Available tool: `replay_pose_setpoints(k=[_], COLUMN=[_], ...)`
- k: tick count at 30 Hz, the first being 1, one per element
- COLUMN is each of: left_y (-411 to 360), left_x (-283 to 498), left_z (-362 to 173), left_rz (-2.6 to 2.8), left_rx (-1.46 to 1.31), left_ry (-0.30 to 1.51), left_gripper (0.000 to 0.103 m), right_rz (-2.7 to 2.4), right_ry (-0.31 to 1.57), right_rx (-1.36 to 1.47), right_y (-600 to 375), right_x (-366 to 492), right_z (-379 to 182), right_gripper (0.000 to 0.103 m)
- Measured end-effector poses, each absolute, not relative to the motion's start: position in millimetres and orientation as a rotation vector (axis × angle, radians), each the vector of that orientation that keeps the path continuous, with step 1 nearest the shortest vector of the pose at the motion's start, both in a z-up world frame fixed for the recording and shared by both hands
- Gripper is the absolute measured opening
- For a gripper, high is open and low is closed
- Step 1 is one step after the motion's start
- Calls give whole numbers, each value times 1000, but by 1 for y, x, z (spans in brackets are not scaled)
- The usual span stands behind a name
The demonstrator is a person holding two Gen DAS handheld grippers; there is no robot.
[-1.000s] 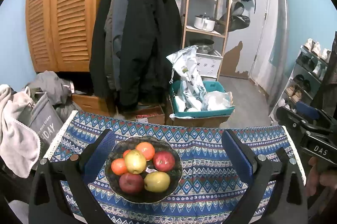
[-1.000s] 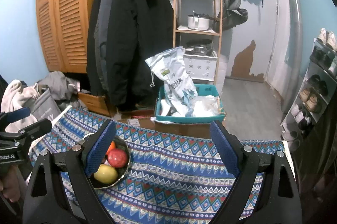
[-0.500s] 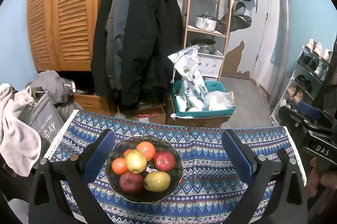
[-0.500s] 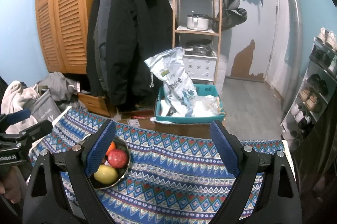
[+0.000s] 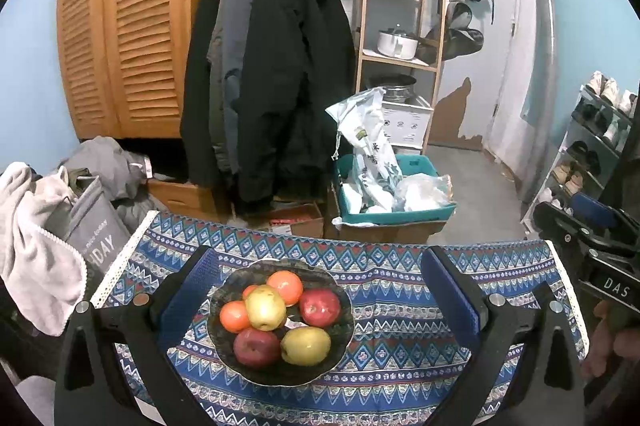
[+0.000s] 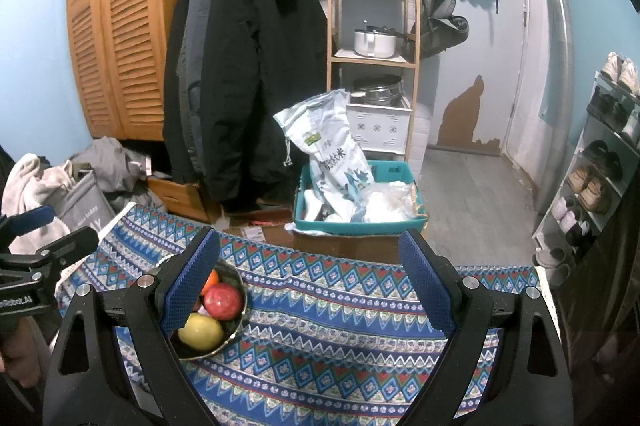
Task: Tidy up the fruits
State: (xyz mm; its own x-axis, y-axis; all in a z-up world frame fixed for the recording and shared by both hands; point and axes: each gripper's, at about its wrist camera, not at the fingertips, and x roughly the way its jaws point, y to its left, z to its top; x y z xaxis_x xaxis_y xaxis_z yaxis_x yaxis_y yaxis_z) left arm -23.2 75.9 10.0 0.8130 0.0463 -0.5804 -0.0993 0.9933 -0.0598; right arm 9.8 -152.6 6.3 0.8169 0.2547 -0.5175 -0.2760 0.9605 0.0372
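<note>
A dark bowl [image 5: 344,338] sits on a blue patterned tablecloth [image 5: 400,358], holding two red apples [image 5: 320,307], two yellow-green pears [image 5: 306,346] and several oranges [image 5: 285,288]. My left gripper [image 5: 320,290] hovers over the bowl, open, its blue pads either side of the fruit without touching. In the right wrist view the bowl [image 6: 236,322] lies behind my left finger, showing a red apple [image 6: 224,300] and a pear [image 6: 201,331]. My right gripper [image 6: 310,278] is open over bare cloth, right of the bowl.
Beyond the table's far edge stand a teal bin [image 5: 394,214] with bags, hanging black coats [image 5: 288,74], a wooden shelf with pots [image 5: 400,46] and a shoe rack [image 5: 596,146]. Laundry and a grey bag [image 5: 92,226] sit at the left.
</note>
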Motion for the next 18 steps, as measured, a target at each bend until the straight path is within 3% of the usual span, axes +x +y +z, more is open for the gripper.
replay_pose_setpoints(k=[18], left_y=[77], left_x=[-24], left_z=[12], left_rz=[94], left_rx=[-93], left_ry=[607], left_gripper=[102], right_rz=[283], right_ry=[546], right_rx=[-39], right_y=[-153], right_x=[10], right_z=[7], right_gripper=[90])
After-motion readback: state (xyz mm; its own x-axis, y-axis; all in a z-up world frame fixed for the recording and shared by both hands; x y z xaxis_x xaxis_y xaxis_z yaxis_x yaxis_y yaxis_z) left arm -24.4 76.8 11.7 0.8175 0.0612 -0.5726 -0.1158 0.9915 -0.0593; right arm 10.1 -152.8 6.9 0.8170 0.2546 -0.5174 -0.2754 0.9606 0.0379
